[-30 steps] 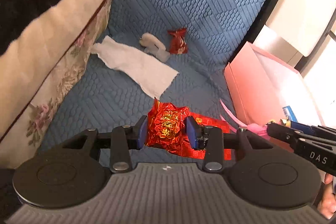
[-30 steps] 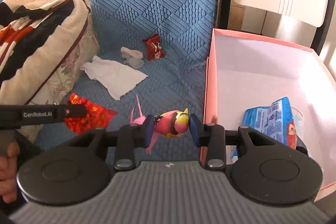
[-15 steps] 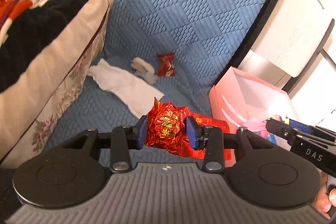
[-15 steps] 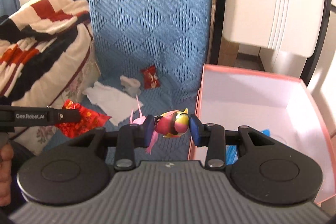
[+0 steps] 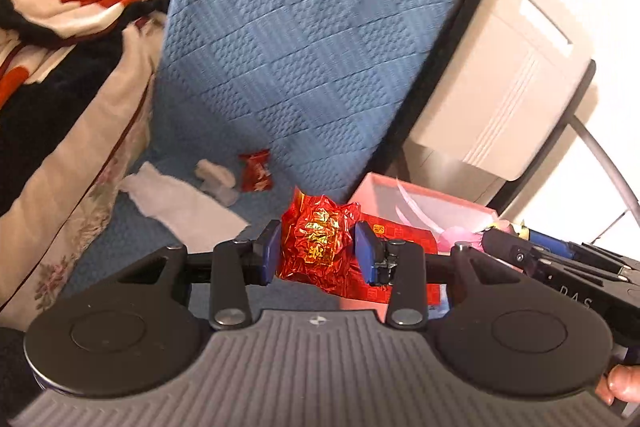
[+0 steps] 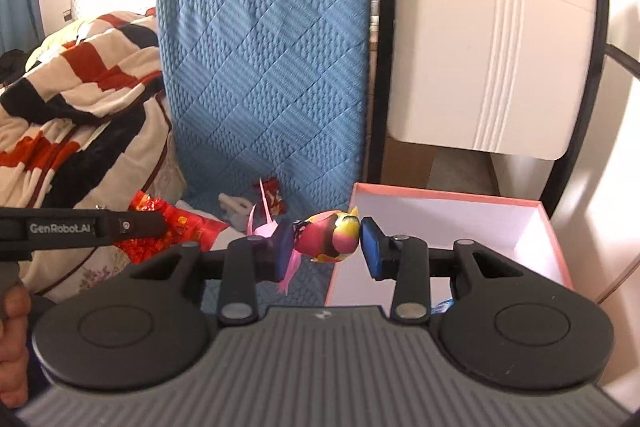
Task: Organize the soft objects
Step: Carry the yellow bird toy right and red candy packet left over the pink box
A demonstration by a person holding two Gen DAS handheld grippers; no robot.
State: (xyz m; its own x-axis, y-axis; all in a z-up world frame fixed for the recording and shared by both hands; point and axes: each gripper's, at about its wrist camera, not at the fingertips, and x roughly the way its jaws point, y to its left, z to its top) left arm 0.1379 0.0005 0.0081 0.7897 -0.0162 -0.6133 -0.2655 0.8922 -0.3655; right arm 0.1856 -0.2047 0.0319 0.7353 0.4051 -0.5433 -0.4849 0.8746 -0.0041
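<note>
Both hand-held grippers have risen from the blue quilted seat toward the open pink cardboard box (image 6: 448, 227) at right, so both loads seem ready to drop in. The left hand-held gripper (image 5: 316, 253) pinches a crinkly red foil packet (image 5: 318, 243); the right hand-held gripper (image 6: 326, 247) clamps a rounded, glossy pink-and-yellow bird toy (image 6: 330, 235), near the box's left wall.

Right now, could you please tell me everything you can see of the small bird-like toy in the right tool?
The bird-like toy is small, rounded and soft-looking, coloured dark red, pink and yellow, with pink ribbon-like strands trailing from its left side. It sits pinched between the blue pads of the right tool, held in the air beside the pink box's near-left corner, touching nothing else.
</note>
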